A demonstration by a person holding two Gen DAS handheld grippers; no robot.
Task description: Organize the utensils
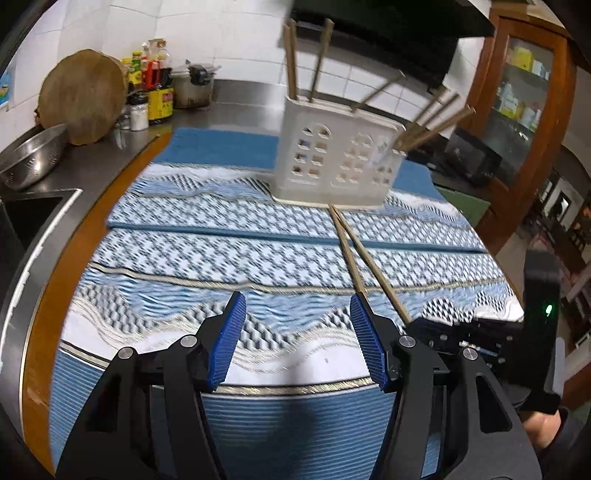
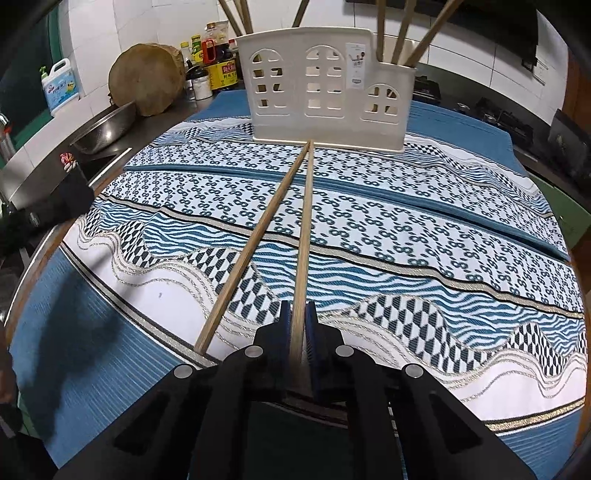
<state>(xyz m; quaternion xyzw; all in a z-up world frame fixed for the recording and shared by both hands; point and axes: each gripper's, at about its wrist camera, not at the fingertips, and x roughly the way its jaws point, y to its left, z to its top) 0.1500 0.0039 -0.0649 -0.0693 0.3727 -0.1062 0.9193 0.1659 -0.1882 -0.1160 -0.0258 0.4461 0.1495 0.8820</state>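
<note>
Right wrist view: the right tongs pinch the near end of one chopstick, which runs forward across the patterned mat to the foot of the cream utensil holder. A second chopstick lies free just beside it, the two tips meeting at the holder's base. Several more chopsticks already stand in the holder's compartments.

Left wrist view: the left tongs hang spread and empty above the mat, near the pair on the worktop.

By the look of it, the step in hand is the pickup of a loose chopstick bound for the holder. The next move likely calls for lifting the gripped end, swinging the stick upright, and lowering it into an open slot without knocking those leaning there; the free stick would follow.
</note>
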